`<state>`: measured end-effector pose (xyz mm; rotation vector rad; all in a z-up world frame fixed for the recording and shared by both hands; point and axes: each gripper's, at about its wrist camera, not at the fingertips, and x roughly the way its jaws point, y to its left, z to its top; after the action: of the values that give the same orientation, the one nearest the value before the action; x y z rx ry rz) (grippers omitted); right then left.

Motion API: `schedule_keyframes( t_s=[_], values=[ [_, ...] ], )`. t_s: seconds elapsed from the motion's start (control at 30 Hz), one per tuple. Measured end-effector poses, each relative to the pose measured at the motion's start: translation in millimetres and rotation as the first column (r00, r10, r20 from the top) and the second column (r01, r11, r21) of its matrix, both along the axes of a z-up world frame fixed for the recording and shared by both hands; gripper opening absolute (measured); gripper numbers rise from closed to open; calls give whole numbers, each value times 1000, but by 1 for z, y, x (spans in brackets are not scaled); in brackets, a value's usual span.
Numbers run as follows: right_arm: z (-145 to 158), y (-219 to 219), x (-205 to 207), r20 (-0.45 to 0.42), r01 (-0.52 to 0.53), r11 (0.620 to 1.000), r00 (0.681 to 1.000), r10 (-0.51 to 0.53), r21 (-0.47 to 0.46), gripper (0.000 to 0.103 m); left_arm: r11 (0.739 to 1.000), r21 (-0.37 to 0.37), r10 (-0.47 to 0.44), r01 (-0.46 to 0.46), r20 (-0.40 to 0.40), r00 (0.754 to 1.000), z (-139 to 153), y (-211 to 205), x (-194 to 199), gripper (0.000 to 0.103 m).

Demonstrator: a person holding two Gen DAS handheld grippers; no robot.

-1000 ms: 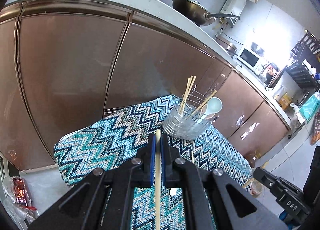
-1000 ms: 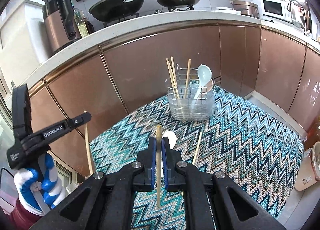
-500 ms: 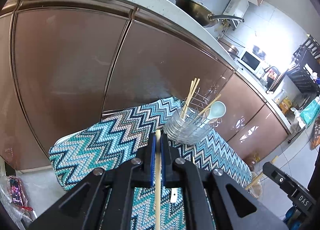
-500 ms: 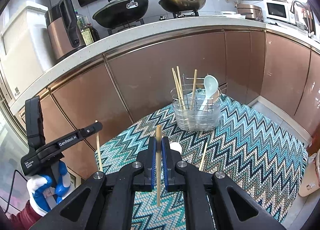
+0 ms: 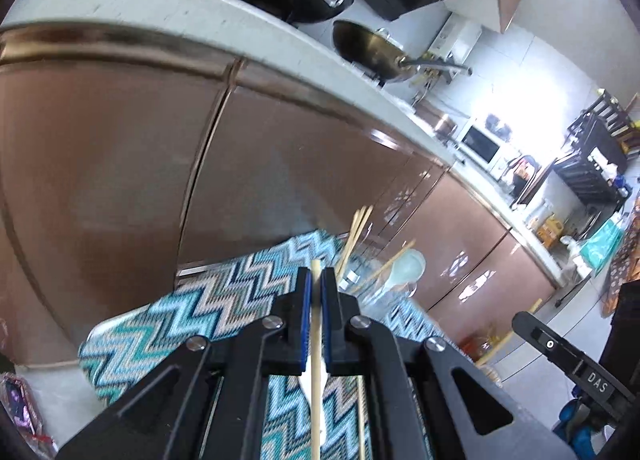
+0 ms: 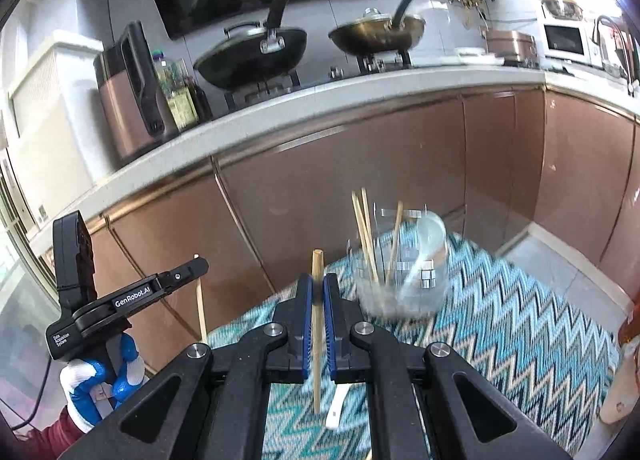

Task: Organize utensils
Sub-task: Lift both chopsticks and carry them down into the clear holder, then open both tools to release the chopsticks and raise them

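Note:
My left gripper (image 5: 316, 288) is shut on a wooden chopstick (image 5: 316, 364) and is held above the zigzag cloth. My right gripper (image 6: 317, 292) is shut on another wooden chopstick (image 6: 317, 324). A clear utensil holder (image 6: 404, 280) stands at the far end of the cloth with several chopsticks and a pale spoon (image 6: 430, 234) in it; it also shows in the left wrist view (image 5: 384, 280). A white spoon (image 6: 335, 408) and a loose chopstick (image 5: 362, 416) lie on the cloth below the grippers. The left gripper shows in the right wrist view (image 6: 192, 274), holding its chopstick upright.
The zigzag cloth (image 6: 520, 332) covers a low table in front of copper cabinet doors (image 6: 300, 188). Pans sit on the stove (image 6: 256, 56) above the white countertop. The right gripper shows at the lower right of the left wrist view (image 5: 560, 356).
Both grippers have risen and drawn back a little with their chopsticks; the holder sits lower and smaller behind the fingers. Both views are blurred by motion.

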<state>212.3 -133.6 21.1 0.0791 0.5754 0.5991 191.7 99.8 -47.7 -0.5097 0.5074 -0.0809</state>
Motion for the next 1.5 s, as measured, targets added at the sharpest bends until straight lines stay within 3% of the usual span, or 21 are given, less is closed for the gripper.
schedule_keyframes(
  t_s=[0.33,0.57,0.8,1.0,1.27,1.5],
  values=[
    [37,4,55,166,-3,998,986,-7,56,6,1000,-23,-13,18,185,983,52,-12,61,4],
    [32,9,97,223,29,999,974,-32,20,6,999,-6,49,-50,279,959,67,-33,123,4],
    [7,7,132,222,38,999,974,-40,13,6,993,52,86,-105,285,955,49,-67,183,4],
    [8,-12,131,249,51,998,967,-58,34,6,992,61,93,-113,270,958,28,-77,208,4],
    [23,-27,124,296,76,996,951,-86,47,6,985,88,119,-150,294,949,16,-84,208,4],
    [-13,-17,144,258,88,996,962,-93,32,6,976,144,109,-161,314,943,-3,-95,202,4]
  ],
)
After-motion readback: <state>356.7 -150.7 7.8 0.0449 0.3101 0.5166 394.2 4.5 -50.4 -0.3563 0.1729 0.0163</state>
